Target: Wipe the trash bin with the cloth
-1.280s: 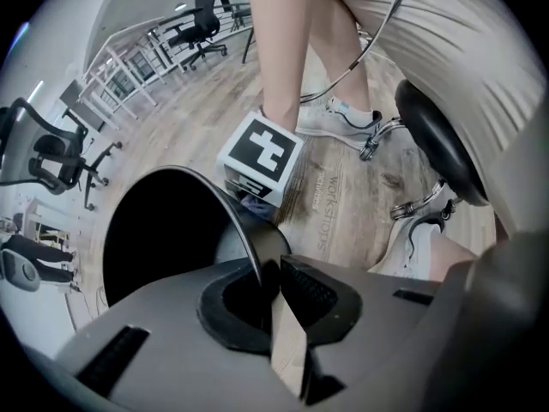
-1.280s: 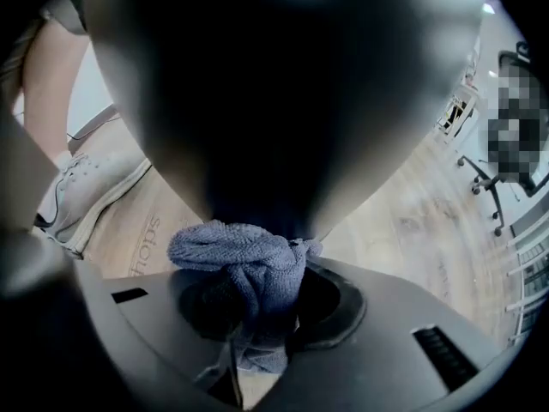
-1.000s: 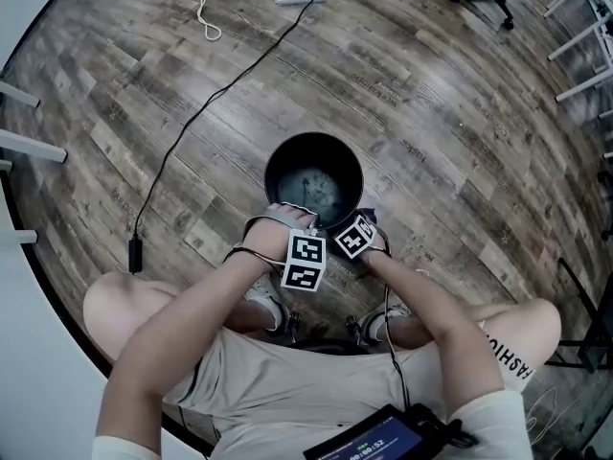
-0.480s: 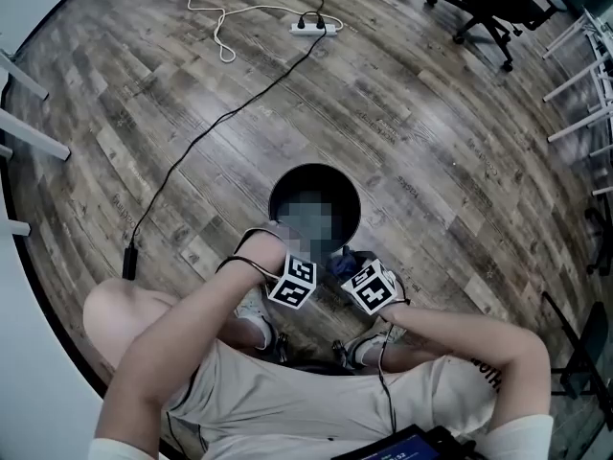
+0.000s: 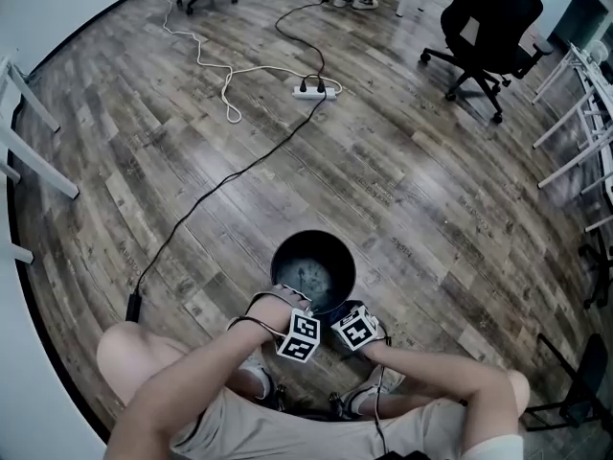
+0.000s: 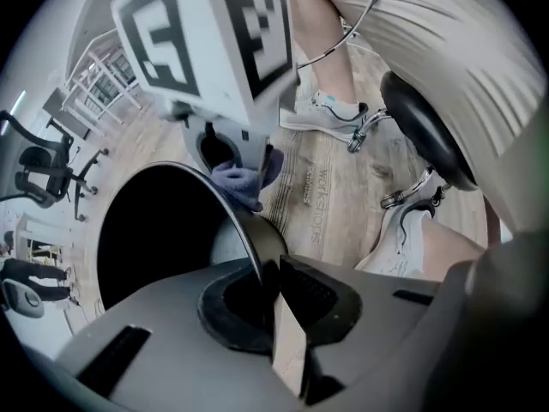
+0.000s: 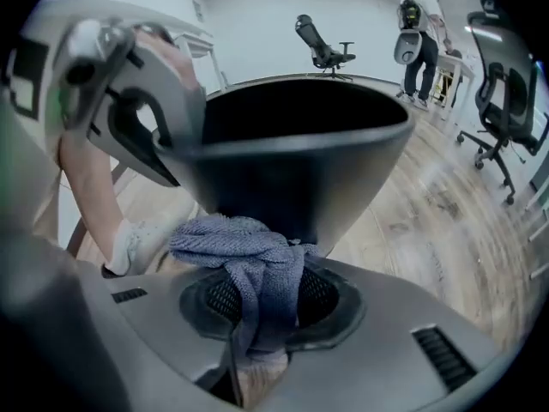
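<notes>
- Bin upright on the floor, just ahead of the seated person's shoes; the near rim is crowded by both grippers
- Floor beyond the bin is open; a cable passes on its left, and the chair is well apart
- Left gripper points down and its jaws have just been closing; now pinched on the near rim, one jaw inside and one outside
- Right gripper is clamped on the cloth, bunched against the bin's outer wall below the rim
- The head view hides the cloth under the marker cubes; both gripper views show it
</notes>
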{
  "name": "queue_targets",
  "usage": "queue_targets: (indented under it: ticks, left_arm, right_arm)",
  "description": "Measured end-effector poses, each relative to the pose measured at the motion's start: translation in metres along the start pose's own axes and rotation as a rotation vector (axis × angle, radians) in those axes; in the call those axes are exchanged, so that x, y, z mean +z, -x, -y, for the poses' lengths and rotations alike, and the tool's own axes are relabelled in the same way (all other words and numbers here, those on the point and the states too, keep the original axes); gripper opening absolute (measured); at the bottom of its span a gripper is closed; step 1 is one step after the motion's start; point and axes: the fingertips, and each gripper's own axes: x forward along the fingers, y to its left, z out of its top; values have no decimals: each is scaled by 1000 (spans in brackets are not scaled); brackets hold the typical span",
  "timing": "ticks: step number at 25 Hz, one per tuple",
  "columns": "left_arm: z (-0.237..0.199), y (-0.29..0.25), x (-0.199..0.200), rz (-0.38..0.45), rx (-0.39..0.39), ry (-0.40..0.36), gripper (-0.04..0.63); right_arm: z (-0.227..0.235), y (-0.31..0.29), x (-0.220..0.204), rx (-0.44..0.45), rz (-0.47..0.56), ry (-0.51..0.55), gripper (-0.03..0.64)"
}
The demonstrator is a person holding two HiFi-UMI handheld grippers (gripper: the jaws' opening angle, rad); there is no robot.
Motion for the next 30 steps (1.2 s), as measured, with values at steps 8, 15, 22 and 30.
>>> queue_targets:
  ticks: [8,15,22,30]
  left_arm:
    - [-1,-3,13,109,-52,177,40]
    - [1,-3,15,108,-70,191,40]
    - [-13,49,39,247,-131,297,166]
    - [-54,127,53,489,-49,451,166]
  right_arm:
    - [31,-91,-36,-48,-27,25,106]
    - [24,-124,-57,113,6,-39,106]
    - [49,-46,-67,178,-178,251,107]
    - [103,128,61,-37,80,213,107]
